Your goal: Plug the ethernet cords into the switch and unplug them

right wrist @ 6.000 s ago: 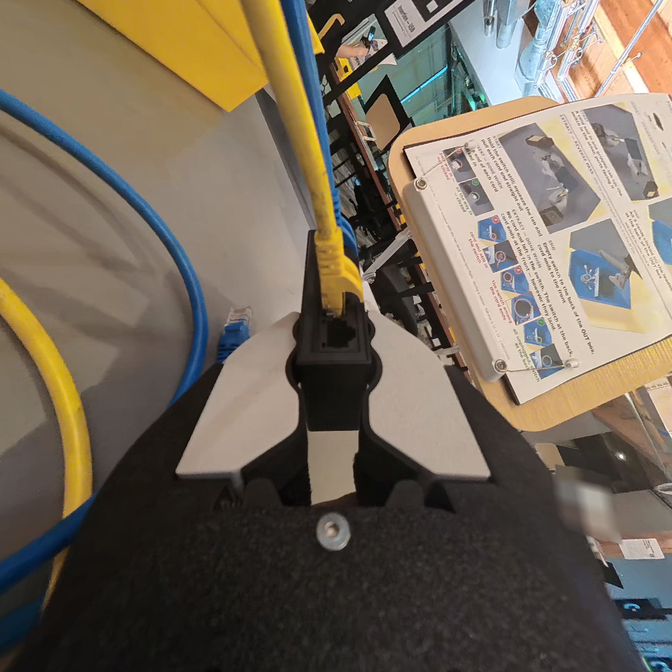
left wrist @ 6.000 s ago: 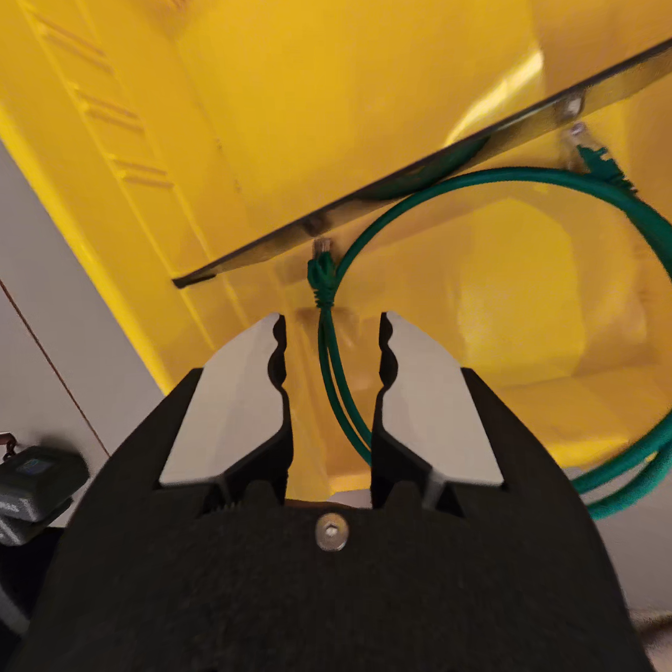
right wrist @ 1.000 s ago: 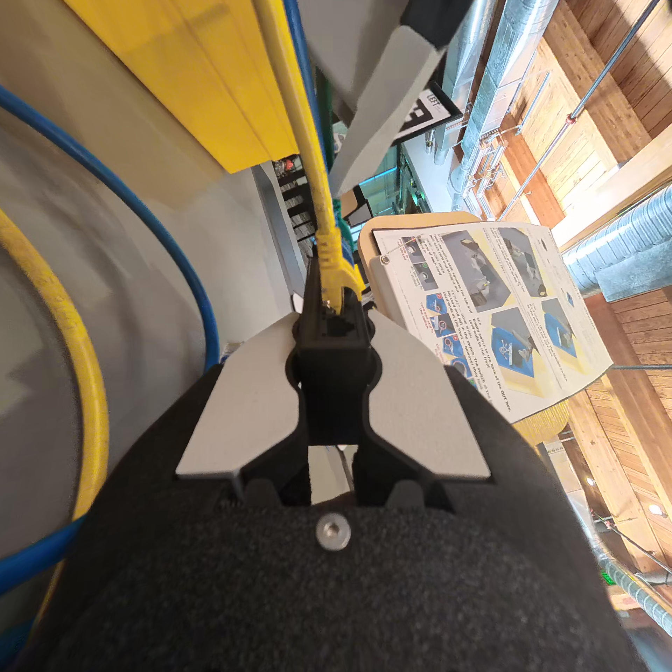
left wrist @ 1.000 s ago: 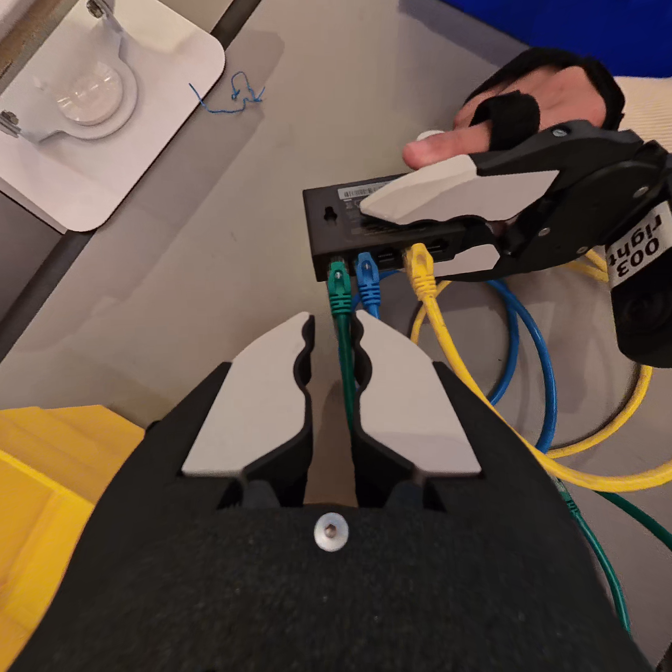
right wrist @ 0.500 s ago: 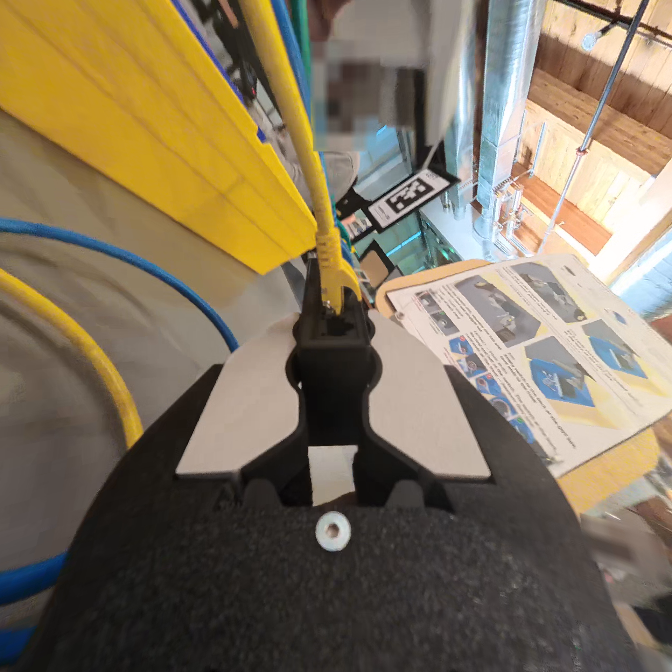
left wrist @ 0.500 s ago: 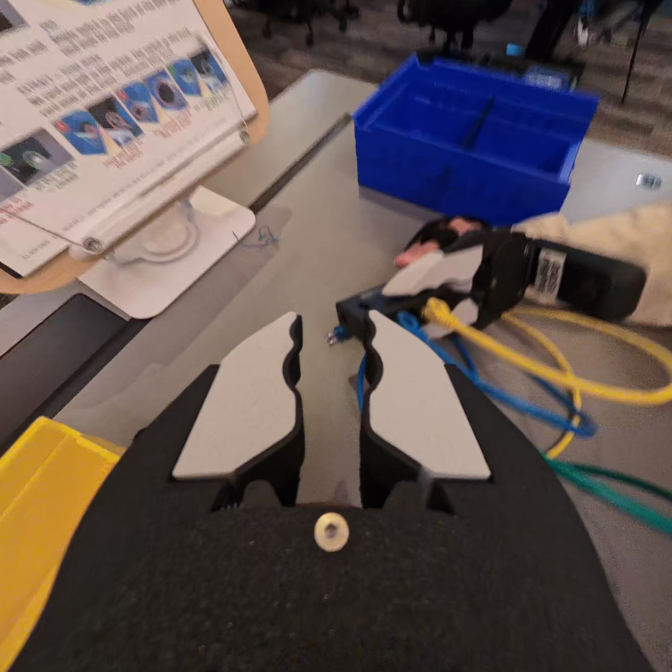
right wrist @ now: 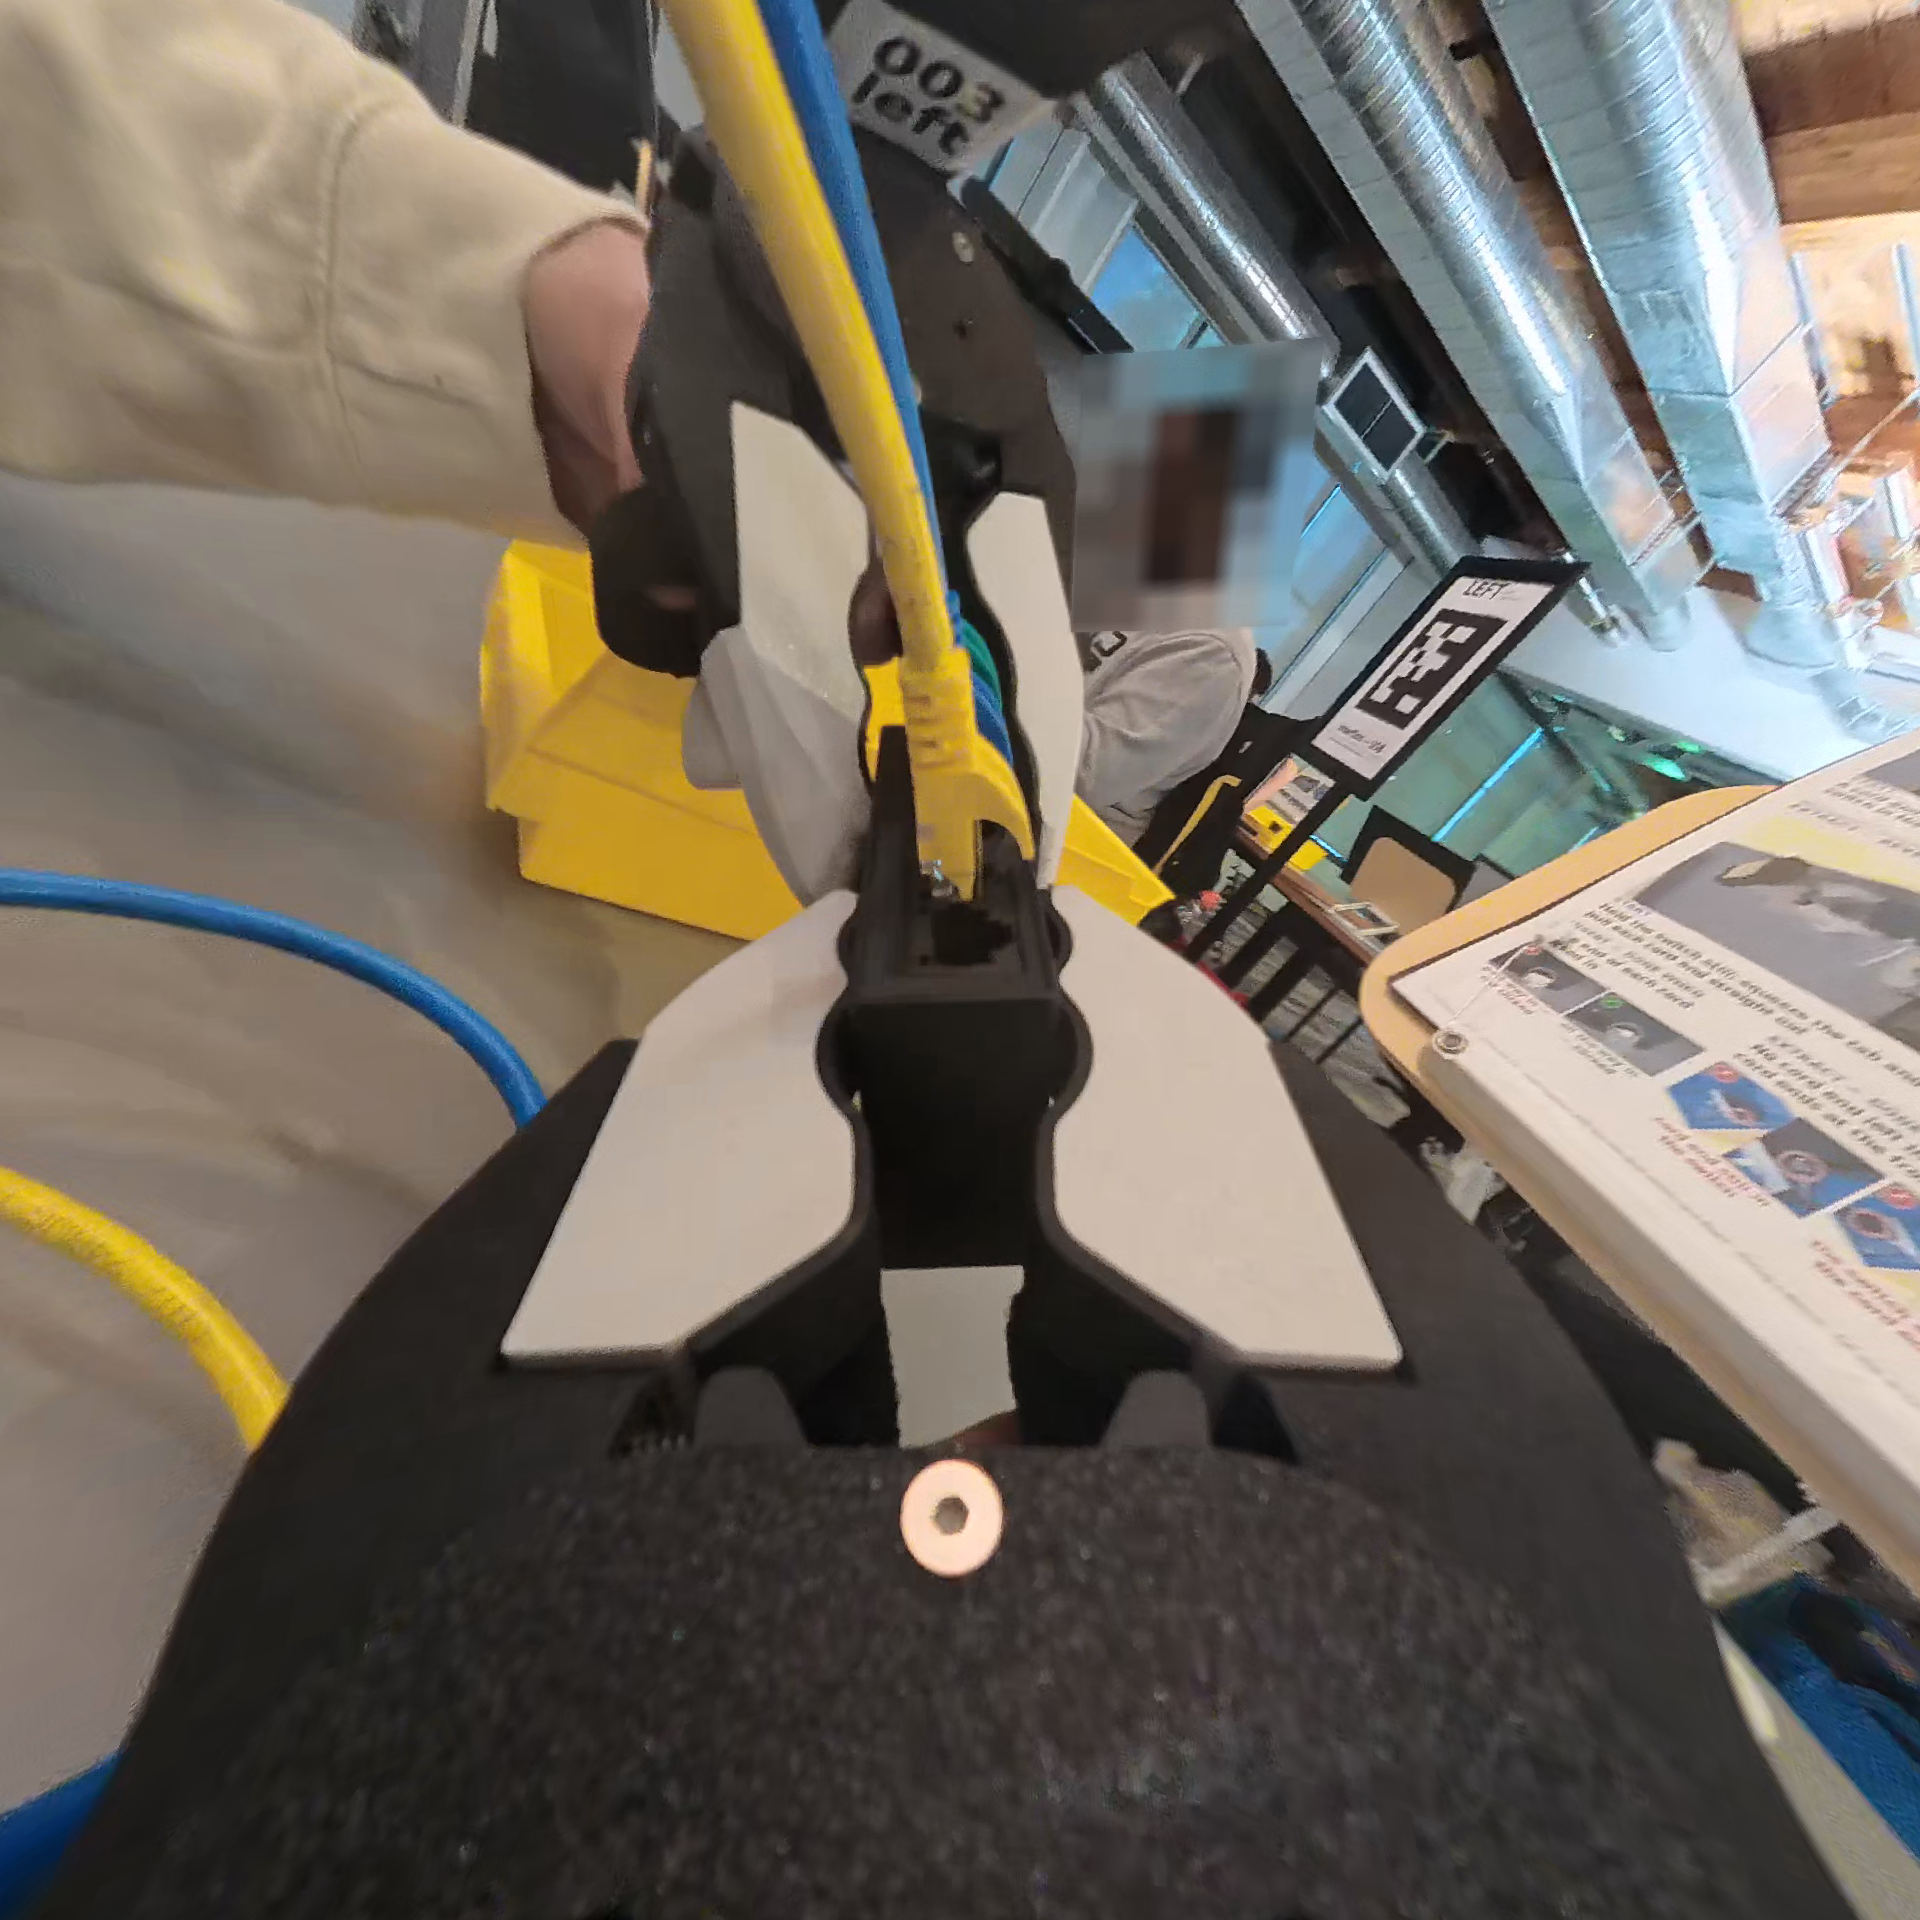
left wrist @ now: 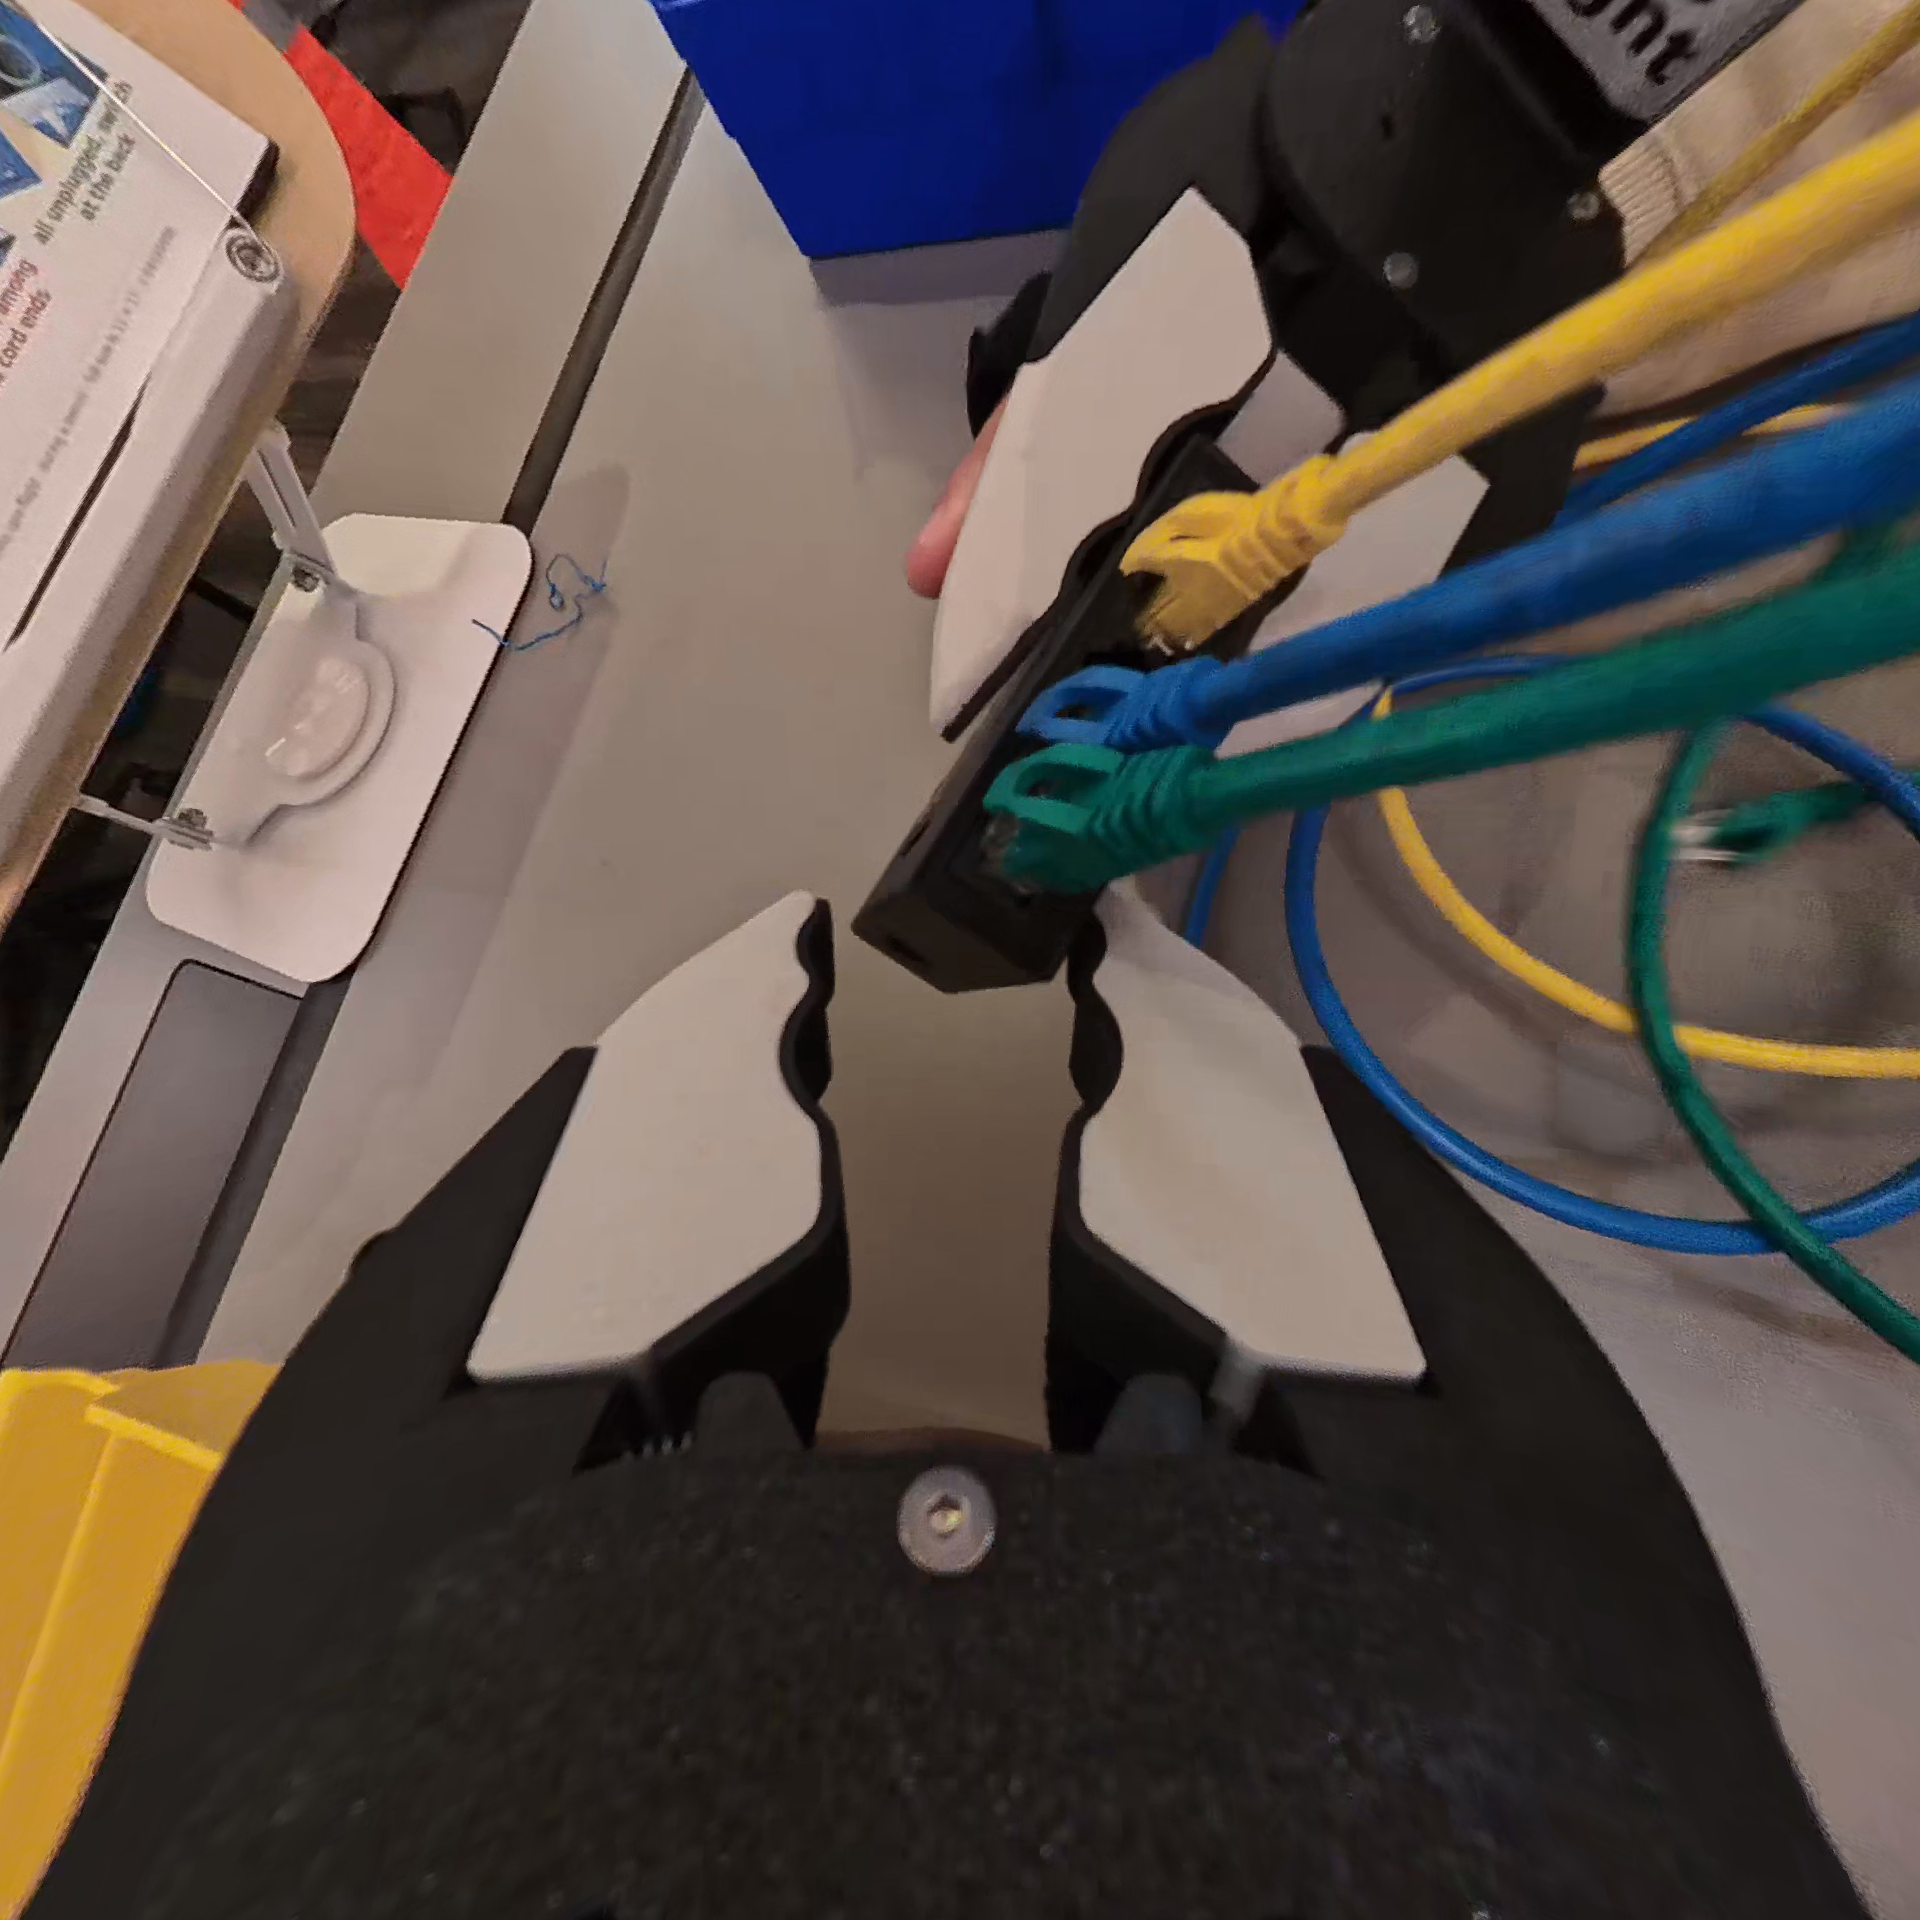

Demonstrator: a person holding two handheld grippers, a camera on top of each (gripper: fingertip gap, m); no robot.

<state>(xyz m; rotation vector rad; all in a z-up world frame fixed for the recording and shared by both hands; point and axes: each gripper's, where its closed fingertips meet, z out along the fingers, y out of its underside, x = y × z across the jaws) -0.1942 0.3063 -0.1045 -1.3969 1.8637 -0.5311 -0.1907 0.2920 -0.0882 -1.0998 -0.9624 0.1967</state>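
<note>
The black switch [left wrist: 966, 914] is held tilted above the table, with a yellow plug [left wrist: 1216, 561], a blue plug [left wrist: 1101, 707] and a green plug [left wrist: 1081, 821] in its ports. My right gripper [right wrist: 951, 935] is shut on the switch [right wrist: 951, 1049]. Its fingers [left wrist: 1070, 447] clamp the far half in the left wrist view. My left gripper [left wrist: 951, 935] is open, and the switch's near end sits at the mouth between its tips. In the right wrist view its fingers [right wrist: 790, 623] straddle the yellow plug [right wrist: 945, 790] and the cords behind it.
Loops of yellow, blue and green cord [left wrist: 1455, 1195] lie on the grey table [left wrist: 727, 520], with a loose green plug [left wrist: 1756, 821] to the right. There is a blue bin [left wrist: 935, 104] behind, a yellow bin [left wrist: 62, 1507] at near left and an instruction board on a white stand [left wrist: 312, 727] at left.
My left gripper has closed in on the switch's near end and its jaws have widened. One second ago it straddled the plugged green cord. My right gripper has raised and tilted the switch.
</note>
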